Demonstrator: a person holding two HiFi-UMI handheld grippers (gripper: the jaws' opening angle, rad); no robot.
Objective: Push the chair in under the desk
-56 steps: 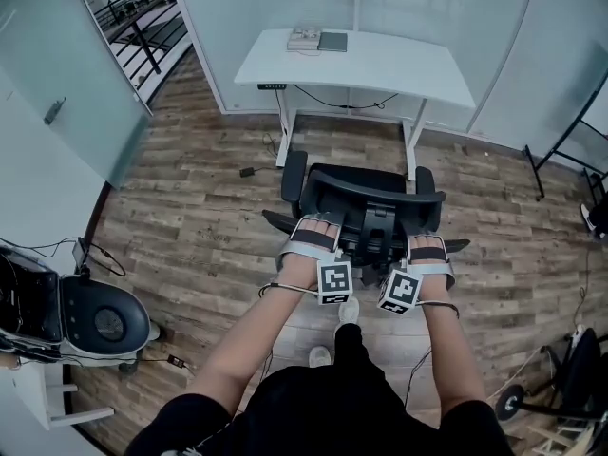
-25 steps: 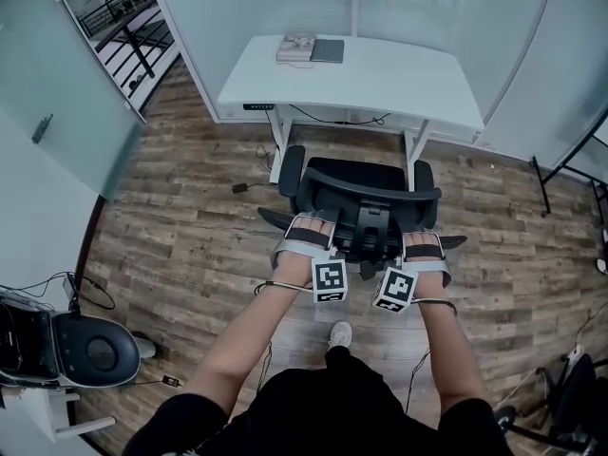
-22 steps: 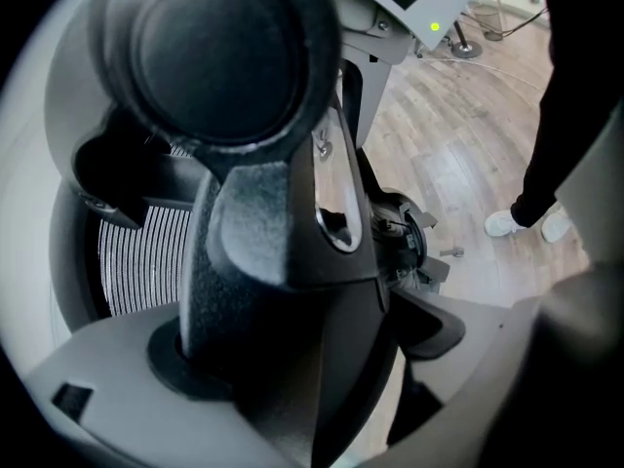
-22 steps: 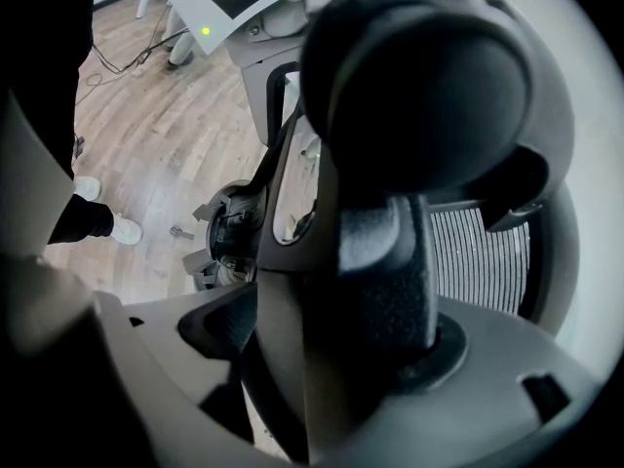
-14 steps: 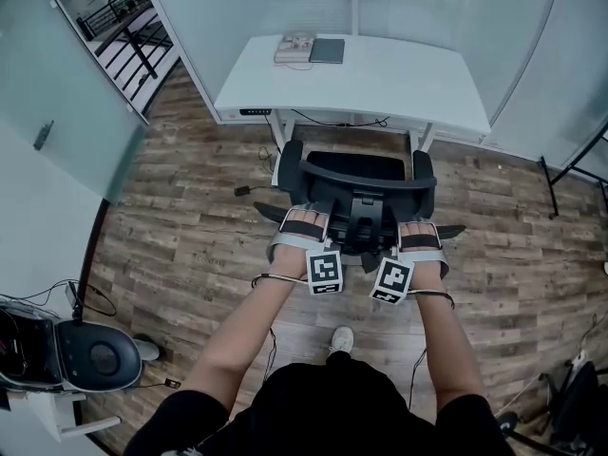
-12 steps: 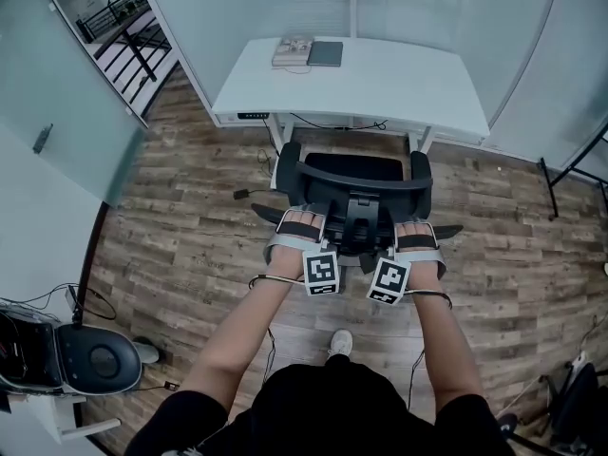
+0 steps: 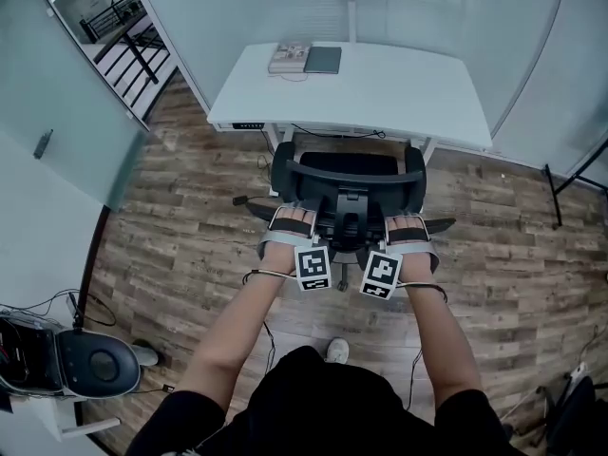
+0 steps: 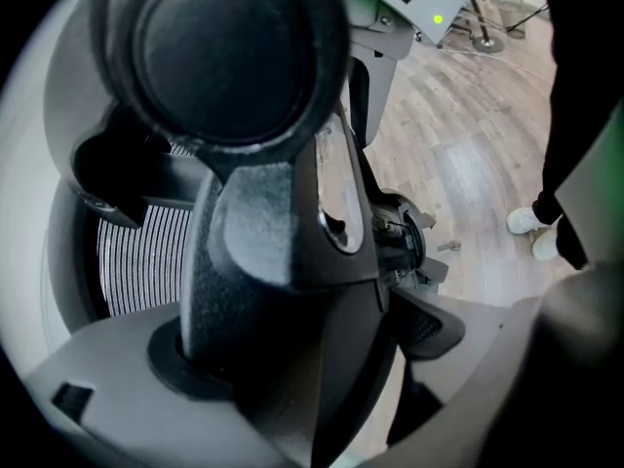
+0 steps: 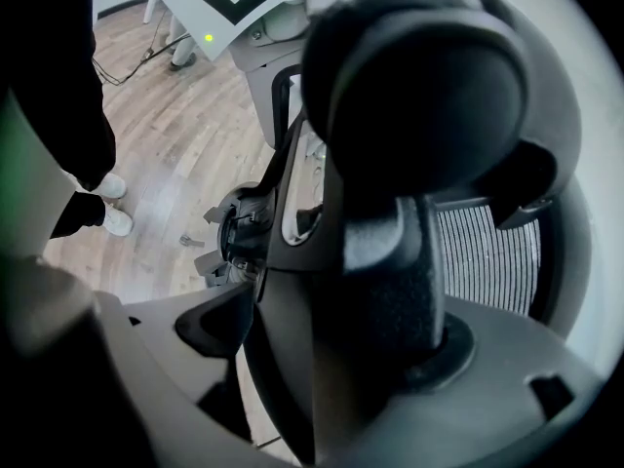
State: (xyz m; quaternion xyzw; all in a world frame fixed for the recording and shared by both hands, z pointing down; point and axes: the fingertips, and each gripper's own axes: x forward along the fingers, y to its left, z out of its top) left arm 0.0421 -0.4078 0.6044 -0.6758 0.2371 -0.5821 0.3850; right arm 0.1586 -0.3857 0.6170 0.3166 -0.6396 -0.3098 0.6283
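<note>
The chair [image 7: 347, 174] stands square to the desk [image 7: 380, 88]. Its seat front is just under the desk's near edge at 12 o'clock, and its backrest and base are out over the wood floor. The person stands at 6 o'clock, so I judge the push to be well under way but unfinished.

To do it well, both sides should press evenly toward 12 o'clock so the chair rolls straight. The left armrest [image 7: 283, 167] sits near the left desk leg [image 7: 273, 142], and the right armrest [image 7: 416, 171] near the right desk leg [image 7: 427, 146]. Any twist would probably knock one against the other. A small black plug [image 7: 241, 200] and its cable lie on the floor at the chair's 9 o'clock, close to a base spoke, and a caster could snag there. A low, steady shove should stop the backrest tipping forward.

The left gripper [image 7: 290, 224] sits on the backrest's top rim at about 10 o'clock from the central spine. In the left gripper view its grey jaws are narrow, closed onto the black frame with no gap showing. The right gripper [image 7: 407, 228] mirrors it at about 2 o'clock, and its jaws likewise clamp the frame, with striped mesh just beside them.
</note>
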